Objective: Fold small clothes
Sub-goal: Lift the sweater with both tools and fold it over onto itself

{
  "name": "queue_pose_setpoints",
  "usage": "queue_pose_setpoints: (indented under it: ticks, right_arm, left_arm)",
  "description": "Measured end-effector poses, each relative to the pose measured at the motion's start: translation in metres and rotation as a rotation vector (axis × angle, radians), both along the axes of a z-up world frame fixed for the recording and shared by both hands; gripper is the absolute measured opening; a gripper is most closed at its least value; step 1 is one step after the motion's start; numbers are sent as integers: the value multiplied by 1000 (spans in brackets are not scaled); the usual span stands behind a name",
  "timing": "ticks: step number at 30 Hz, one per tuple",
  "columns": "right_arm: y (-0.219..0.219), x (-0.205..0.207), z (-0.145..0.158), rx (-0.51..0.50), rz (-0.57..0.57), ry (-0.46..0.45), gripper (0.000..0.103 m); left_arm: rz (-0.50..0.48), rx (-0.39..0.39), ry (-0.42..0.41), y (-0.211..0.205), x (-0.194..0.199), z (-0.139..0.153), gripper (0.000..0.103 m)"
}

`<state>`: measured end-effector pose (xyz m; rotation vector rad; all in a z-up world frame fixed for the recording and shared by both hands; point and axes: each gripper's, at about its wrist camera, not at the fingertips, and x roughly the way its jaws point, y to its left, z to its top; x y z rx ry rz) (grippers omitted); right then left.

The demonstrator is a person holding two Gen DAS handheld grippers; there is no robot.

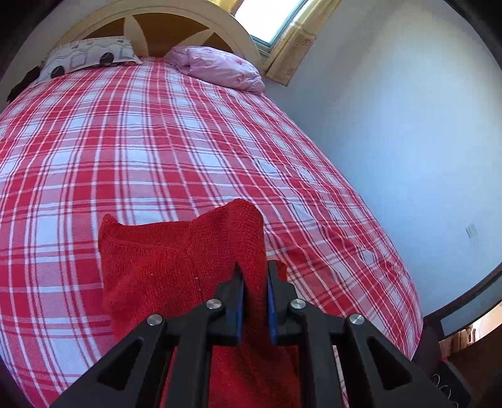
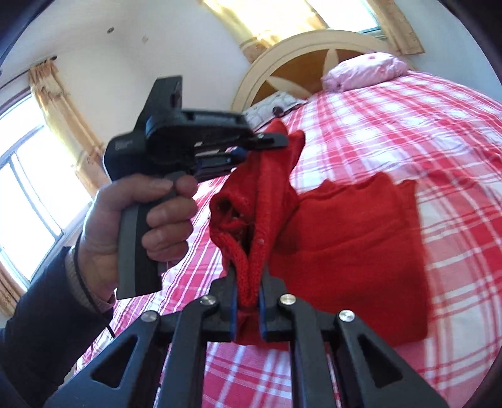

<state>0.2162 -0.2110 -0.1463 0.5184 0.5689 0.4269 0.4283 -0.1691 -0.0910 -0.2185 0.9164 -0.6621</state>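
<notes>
A red knitted garment (image 1: 157, 266) is partly lifted off the plaid bed (image 1: 157, 141). My left gripper (image 1: 254, 276) is shut on a raised fold of it, and the cloth hangs down to the left of the jaws. In the right wrist view my right gripper (image 2: 249, 277) is shut on a bunched, corded edge of the same red garment (image 2: 351, 251), whose larger part lies flat on the bed (image 2: 408, 125). There the left gripper (image 2: 276, 139), held by a hand (image 2: 125, 213), pinches another corner higher up and to the left.
Two pillows lie at the head of the bed, a patterned pillow (image 1: 84, 56) and a pink pillow (image 1: 219, 67), under a rounded headboard (image 1: 175, 28). A blue-white wall (image 1: 392, 125) runs close along the bed's right side. Curtained windows (image 2: 28, 194) stand to the left.
</notes>
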Motion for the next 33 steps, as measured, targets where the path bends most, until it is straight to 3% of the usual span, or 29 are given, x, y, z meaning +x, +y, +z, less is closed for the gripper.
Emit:
queue_pose_setpoints:
  ticks: [14,18,22,27,28,29,31,33]
  right_arm:
    - [-67,-12,-49,96,-145,140,12]
    - [-75,-13,-65,132,-162,191,13]
    - [-77,-16,-73,152,-158,221,13]
    - [-84,-20,-80,181,-180,247,15]
    - [-85,-21,-82,190,-184,249,15]
    - [-87,-23,-82,198,-193,247,17]
    - [-90,-28,-81,203,-214,243,17]
    - [-90,-33,-79,195,-217,230,23]
  left_arm:
    - [-111,114,78,-83,9,-54,12]
    - [-135,189,40,-103,3,-57,14]
    - [-156,223,-28,-110,-9,-43,16]
    - [-139,152,-130,-84,-28,-13,17]
    - [-124,151,-155,-76,-33,-10,24]
    - [-113,150,-177,-68,-38,-7,41]
    - [-72,143,-225,-47,-51,-6,60]
    - [-45,120,-252,-25,-67,-10,62]
